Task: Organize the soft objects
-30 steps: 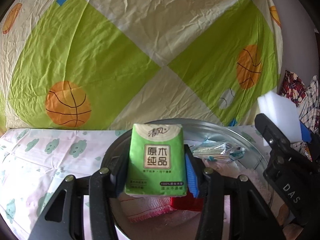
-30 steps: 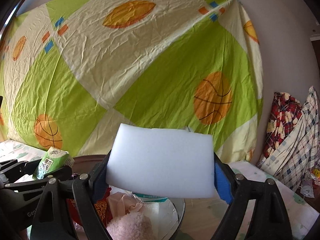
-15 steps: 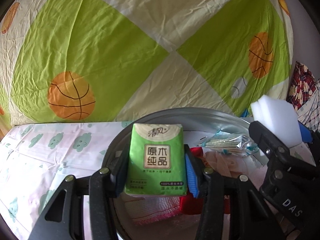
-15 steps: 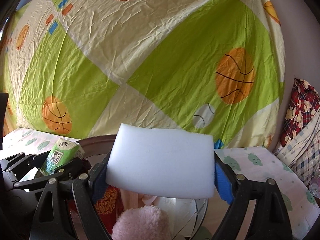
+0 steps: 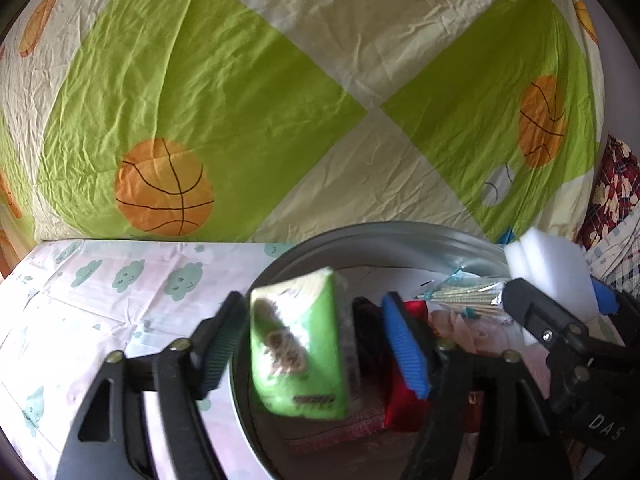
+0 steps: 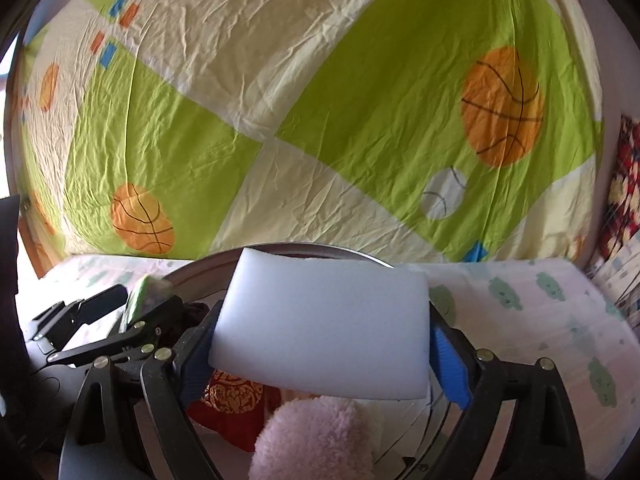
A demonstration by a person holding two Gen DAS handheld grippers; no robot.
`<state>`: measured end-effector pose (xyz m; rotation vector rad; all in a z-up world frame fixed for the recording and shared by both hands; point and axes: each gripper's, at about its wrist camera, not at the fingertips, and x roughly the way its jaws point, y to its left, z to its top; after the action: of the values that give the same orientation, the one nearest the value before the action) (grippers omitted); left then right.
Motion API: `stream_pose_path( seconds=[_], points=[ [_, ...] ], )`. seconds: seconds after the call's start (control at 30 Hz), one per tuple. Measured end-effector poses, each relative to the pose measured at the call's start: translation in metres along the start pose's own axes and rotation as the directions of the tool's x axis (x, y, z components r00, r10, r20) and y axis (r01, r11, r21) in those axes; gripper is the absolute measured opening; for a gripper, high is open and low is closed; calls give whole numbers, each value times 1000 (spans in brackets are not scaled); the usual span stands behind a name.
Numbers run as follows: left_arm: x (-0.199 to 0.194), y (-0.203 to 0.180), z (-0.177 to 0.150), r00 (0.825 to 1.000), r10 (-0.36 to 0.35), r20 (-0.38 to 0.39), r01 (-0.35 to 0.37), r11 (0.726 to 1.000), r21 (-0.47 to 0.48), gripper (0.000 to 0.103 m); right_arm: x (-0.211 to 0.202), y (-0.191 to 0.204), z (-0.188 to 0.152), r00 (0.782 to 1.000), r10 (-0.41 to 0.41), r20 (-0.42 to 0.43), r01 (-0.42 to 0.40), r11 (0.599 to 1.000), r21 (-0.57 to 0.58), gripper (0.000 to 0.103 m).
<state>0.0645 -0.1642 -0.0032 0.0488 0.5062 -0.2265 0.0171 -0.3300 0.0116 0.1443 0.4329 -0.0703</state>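
Observation:
A green tissue pack [image 5: 298, 344] hangs tilted and blurred between the fingers of my left gripper [image 5: 312, 300], over the metal basin [image 5: 400, 232]. The jaws are opening and the pads stand clear of the pack. A white sponge [image 6: 320, 328] sits between the blue pads of my right gripper [image 6: 324, 316], over the same basin [image 6: 304, 246]. Those jaws are starting to open, with the pads still touching the sponge's ends. The left wrist view shows this sponge [image 5: 548, 264] at the right. The right wrist view has the left gripper [image 6: 140, 300] at the left.
Inside the basin lie a pink fluffy item [image 6: 312, 436], a red pouch with gold print [image 6: 228, 400] and a clear packet of sticks [image 5: 468, 292]. The basin stands on a cloud-print cloth [image 5: 120, 300]. A basketball-print sheet [image 5: 280, 100] hangs behind, and plaid fabric [image 6: 624, 184] is at the right.
My left jaws have spread apart and the green tissue pack has tipped and dropped a little between them. The right gripper has tilted down toward the basin with the sponge.

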Motion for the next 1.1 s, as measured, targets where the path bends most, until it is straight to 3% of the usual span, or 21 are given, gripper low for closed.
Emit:
stream_pose_path(
  seconds=[0.03,0.07,0.17,0.3,0.47,0.63,0.73,0.8,0.97,1.0,1.03,1.1],
  points=[
    [-1,3,1,1000,-2,1,2,1000,-19,100,0,-4,0,1000,30,-2,-30,999,29,95],
    [-3,6,2,1000,-9,4,9,999,-38,103,0,-8,1,998,57,-4,-57,997,56,97],
    [-8,12,4,999,-29,23,30,997,-68,103,-1,-15,2,991,132,-8,-130,986,108,98],
    [-12,2,5,1000,-8,24,8,1000,-13,103,-6,-15,2,989,149,20,-150,981,122,98],
    [-17,1,5,1000,-3,28,3,1000,-2,103,-19,-19,2,990,110,83,-120,986,120,98],
    [-17,8,4,1000,2,23,-1,1000,-27,103,-42,-19,1,981,0,194,-21,994,106,98],
    [-20,10,3,999,18,32,-17,1000,-23,103,-67,-15,0,945,-96,312,75,994,81,98],
    [-23,11,2,999,21,43,-20,1000,-22,103,-82,-10,-2,909,-160,386,147,987,63,98],
    [-29,14,-4,998,33,52,-33,999,-14,103,-104,10,-12,780,-316,541,354,934,35,102],
    [-31,14,-5,998,42,56,-41,999,-10,103,-104,14,-14,766,-334,549,382,924,28,102],
    [-32,15,-7,997,49,62,-49,999,-7,103,-103,16,-15,767,-338,545,392,920,18,102],
    [-36,17,-11,995,61,74,-62,998,0,103,-102,19,-15,790,-325,520,373,928,12,102]
  ],
)
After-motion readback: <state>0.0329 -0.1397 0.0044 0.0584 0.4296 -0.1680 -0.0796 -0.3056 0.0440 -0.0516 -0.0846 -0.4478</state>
